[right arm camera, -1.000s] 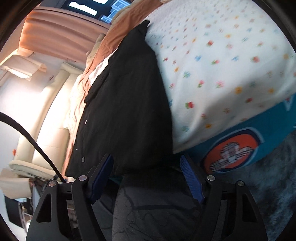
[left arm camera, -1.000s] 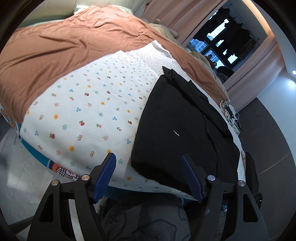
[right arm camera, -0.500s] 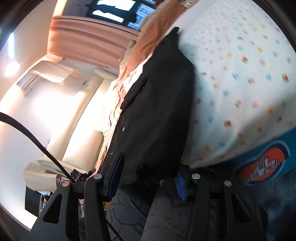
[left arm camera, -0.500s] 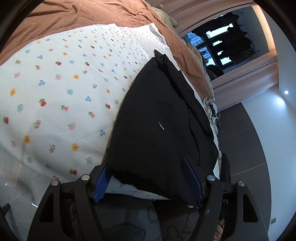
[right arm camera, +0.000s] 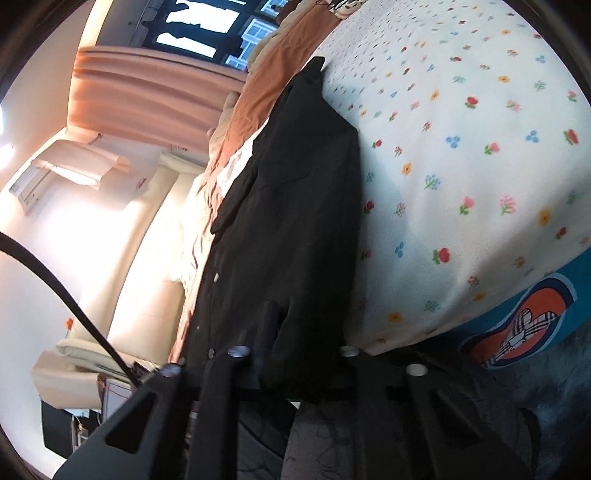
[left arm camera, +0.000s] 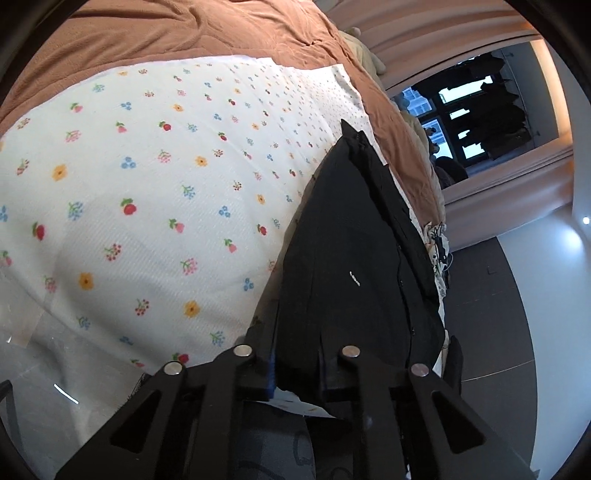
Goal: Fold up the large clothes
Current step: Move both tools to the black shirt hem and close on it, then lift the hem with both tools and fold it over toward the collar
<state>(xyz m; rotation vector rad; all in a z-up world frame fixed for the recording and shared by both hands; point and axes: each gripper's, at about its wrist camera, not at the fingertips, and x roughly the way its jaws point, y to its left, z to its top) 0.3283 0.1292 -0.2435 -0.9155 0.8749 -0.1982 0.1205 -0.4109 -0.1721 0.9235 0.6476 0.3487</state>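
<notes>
Two tongs, left (left arm camera: 297,373) and right (right arm camera: 291,363), each clamped the shirt (left arm camera: 351,258) hem at the bed (left arm camera: 147,184) edge; I held both corners, presumably to fold it over evenly.

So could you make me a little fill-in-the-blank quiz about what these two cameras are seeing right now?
1. The garment gripped by the left gripper is ____ in colour.
2. It lies on a white sheet printed with small ____.
3. The blanket beyond the sheet is ____.
4. The right gripper is shut on the garment's near ____.

Missing words: black; flowers; brown; edge
</notes>
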